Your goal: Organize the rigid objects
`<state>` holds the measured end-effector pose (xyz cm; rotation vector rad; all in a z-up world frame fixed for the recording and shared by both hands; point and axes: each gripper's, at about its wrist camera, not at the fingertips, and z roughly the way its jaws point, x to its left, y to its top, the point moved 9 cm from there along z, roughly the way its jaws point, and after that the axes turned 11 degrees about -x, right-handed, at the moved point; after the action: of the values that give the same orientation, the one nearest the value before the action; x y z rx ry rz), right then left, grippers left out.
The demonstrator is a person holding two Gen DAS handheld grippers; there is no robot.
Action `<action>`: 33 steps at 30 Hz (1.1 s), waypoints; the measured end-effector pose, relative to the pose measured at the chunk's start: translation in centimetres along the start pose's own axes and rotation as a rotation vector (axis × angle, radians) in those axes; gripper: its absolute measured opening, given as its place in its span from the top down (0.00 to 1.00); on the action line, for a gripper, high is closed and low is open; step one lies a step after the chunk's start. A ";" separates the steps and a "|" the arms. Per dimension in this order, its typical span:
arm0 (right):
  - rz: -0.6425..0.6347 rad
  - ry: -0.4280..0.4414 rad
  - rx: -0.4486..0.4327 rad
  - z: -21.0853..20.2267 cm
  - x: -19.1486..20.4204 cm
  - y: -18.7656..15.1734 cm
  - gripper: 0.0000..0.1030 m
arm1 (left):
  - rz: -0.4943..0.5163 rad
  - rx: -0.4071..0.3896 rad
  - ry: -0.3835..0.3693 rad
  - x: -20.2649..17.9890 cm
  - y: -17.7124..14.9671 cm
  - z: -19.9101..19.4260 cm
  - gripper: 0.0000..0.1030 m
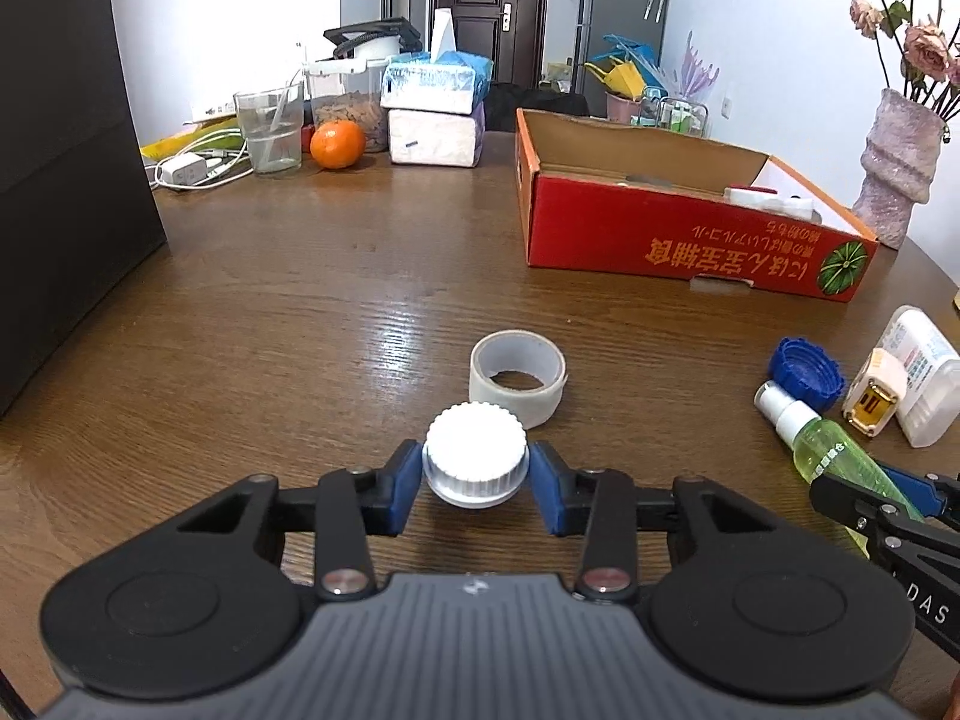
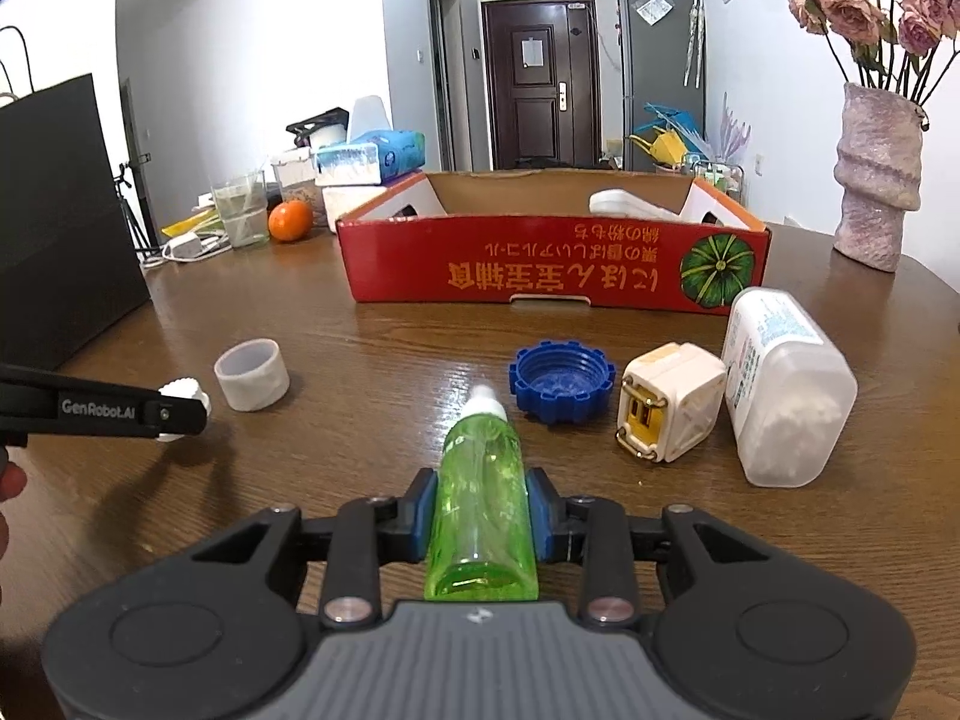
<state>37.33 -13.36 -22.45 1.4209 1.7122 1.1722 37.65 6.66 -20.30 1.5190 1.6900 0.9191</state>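
A round wooden table (image 1: 300,312) with glossy brown grain carries everything. At its far side sits a shallow red cardboard box (image 2: 540,267), open-topped, with a white object lying inside. Right of centre a frosted white plastic bottle (image 2: 780,384) lies on its side, just beside a squarish cream plug adapter (image 2: 669,408) with brass prongs. Next comes a blue notched plastic cap (image 2: 561,381), upturned. A pale tape roll (image 1: 519,375) stands on its edge-ring near the left gripper (image 1: 474,474), whose blue pads are pressed against a ribbed white round cap (image 1: 474,450). The right gripper (image 2: 480,513) is clamped on a translucent green cylindrical spray bottle (image 2: 480,492), nozzle pointing away.
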 end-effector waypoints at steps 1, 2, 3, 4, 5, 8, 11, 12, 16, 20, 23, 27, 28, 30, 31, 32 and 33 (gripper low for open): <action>0.000 0.001 -0.003 -0.2 0.0 0.1 0.71 | -0.001 -0.002 -0.001 -0.1 0.1 -0.2 0.60; 0.002 0.002 -0.006 -0.3 0.0 0.2 0.71 | -0.001 -0.003 -0.001 -0.1 0.1 -0.3 0.60; 0.004 0.004 -0.007 -0.5 -0.1 0.3 0.71 | -0.001 -0.005 -0.001 -0.2 0.2 -0.4 0.60; 0.005 0.007 -0.009 -0.7 -0.1 0.3 0.71 | -0.002 -0.006 -0.003 -0.3 0.3 -0.6 0.60; 0.007 0.009 -0.012 -0.9 -0.2 0.4 0.71 | -0.001 -0.008 -0.004 -0.4 0.3 -0.8 0.60; 0.000 0.010 -0.005 -1.2 -0.2 0.3 0.71 | -0.001 -0.015 -0.009 -0.7 0.3 -1.3 0.60; -0.017 0.012 0.029 -0.8 -0.2 -0.4 0.71 | 0.000 -0.015 -0.012 -1.1 0.2 -1.7 0.60; -0.025 0.014 0.043 -0.7 -0.2 -0.7 0.70 | 0.001 -0.015 -0.013 -1.1 0.1 -1.8 0.60; -0.045 0.006 0.061 0.3 -0.1 -1.0 0.69 | 0.001 -0.018 -0.014 -1.2 0.1 -2.2 0.60; -0.060 0.003 0.072 1.4 -0.1 -0.6 0.70 | -0.003 -0.023 -0.014 -1.1 0.3 -2.6 0.60; -0.059 0.019 0.071 1.4 0.1 -0.6 0.71 | -0.003 -0.026 -0.012 -1.1 0.5 -2.9 0.60; -0.035 0.022 0.052 0.5 0.0 -0.1 0.71 | -0.001 -0.032 -0.017 -1.4 1.0 -3.1 0.60; -0.033 0.022 0.045 0.3 -0.1 0.2 0.71 | 0.000 -0.034 -0.020 -1.6 1.2 -3.1 0.60; -0.034 0.022 0.032 -0.2 -0.2 0.8 0.71 | 0.001 -0.040 -0.026 -1.9 1.6 -3.3 0.60; -0.034 0.021 0.025 -0.5 -0.3 1.2 0.71 | 0.001 -0.043 -0.030 -2.2 1.9 -3.4 0.60; -0.034 0.022 0.019 -0.7 -0.4 1.6 0.71 | 0.003 -0.047 -0.033 -2.4 2.2 -3.5 0.60; -0.035 0.023 0.012 -0.9 -0.4 2.0 0.71 | 0.005 -0.051 -0.035 -2.6 2.4 -3.6 0.60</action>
<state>37.44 -13.94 -20.28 1.3842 1.7549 1.1655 36.11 4.03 -16.31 1.4983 1.6263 0.9262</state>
